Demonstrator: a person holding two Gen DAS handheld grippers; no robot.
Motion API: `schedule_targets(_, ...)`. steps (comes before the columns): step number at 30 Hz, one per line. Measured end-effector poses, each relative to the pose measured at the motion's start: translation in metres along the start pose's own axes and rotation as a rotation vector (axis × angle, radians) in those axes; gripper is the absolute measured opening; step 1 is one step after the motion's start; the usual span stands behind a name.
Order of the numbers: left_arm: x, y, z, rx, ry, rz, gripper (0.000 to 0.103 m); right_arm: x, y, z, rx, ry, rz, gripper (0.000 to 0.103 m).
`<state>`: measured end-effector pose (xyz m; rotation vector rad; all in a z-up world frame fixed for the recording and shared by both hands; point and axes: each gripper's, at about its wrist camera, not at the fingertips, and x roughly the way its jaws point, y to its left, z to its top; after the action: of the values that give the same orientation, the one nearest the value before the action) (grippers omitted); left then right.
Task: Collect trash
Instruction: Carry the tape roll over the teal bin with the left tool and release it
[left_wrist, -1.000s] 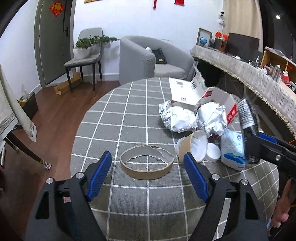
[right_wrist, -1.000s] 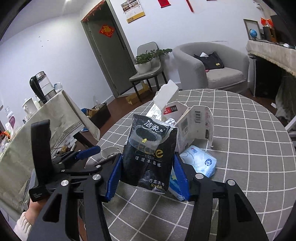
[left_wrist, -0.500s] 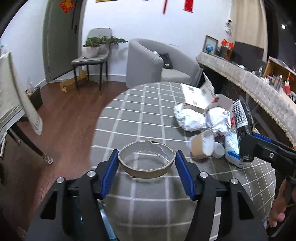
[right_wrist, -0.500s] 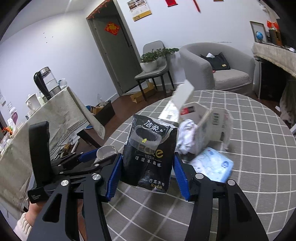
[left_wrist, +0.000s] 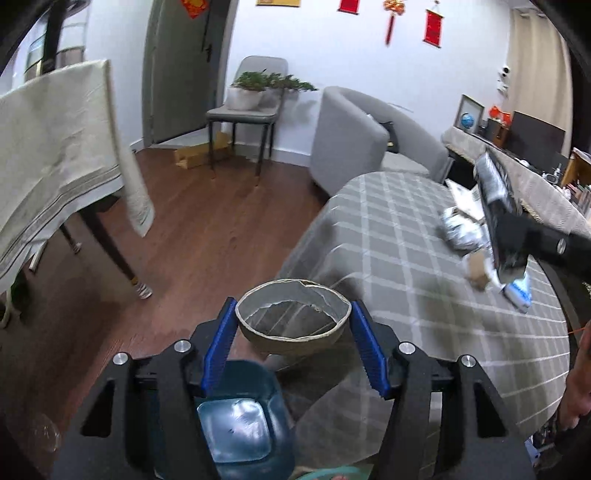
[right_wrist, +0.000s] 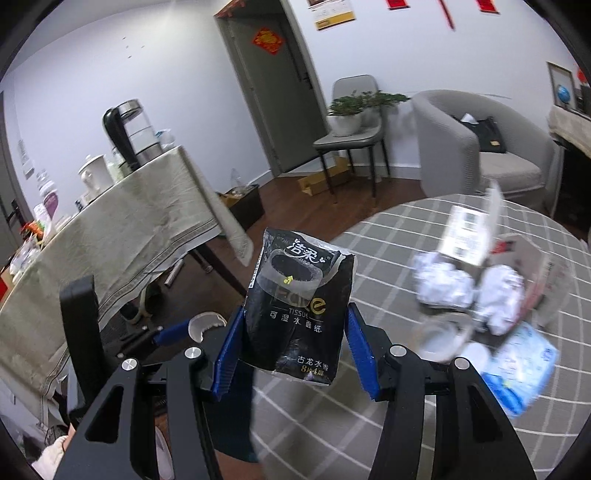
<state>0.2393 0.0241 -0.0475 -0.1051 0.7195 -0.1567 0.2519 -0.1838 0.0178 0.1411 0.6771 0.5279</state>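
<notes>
Left gripper (left_wrist: 293, 326): jaws clamped on the cardboard ring (left_wrist: 293, 320), one blue pad against each side.
Ring position: held in the air past the table edge, above the blue bin (left_wrist: 236, 424) on the floor.
Right gripper (right_wrist: 295, 345): jaws clamped on the black tissue packet (right_wrist: 299, 310), held upright.
Table (left_wrist: 399, 266): grey checked cloth; crumpled foil (right_wrist: 441, 282), an open carton (right_wrist: 532, 258) and a blue-white wipes pack (right_wrist: 524, 369) lie together on it, blurred.
</notes>
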Motion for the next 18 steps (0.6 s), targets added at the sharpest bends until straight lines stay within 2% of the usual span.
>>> schedule_targets(7,0.014,0.047,-0.025,-0.023,0.095,0.079,0.065,0.027,0.044,0.004,-0.057,0.051,0.049,0.055)
schedule_targets(11,0.032,0.075,-0.048,-0.028,0.207,0.123,0.065,0.040,0.063,0.005,-0.078,0.074,0.066,0.055)
schedule_targets(18,0.057,0.108,-0.080,-0.065,0.381,0.150,0.065,0.067,0.090,-0.001,-0.097,0.144,0.081,0.055)
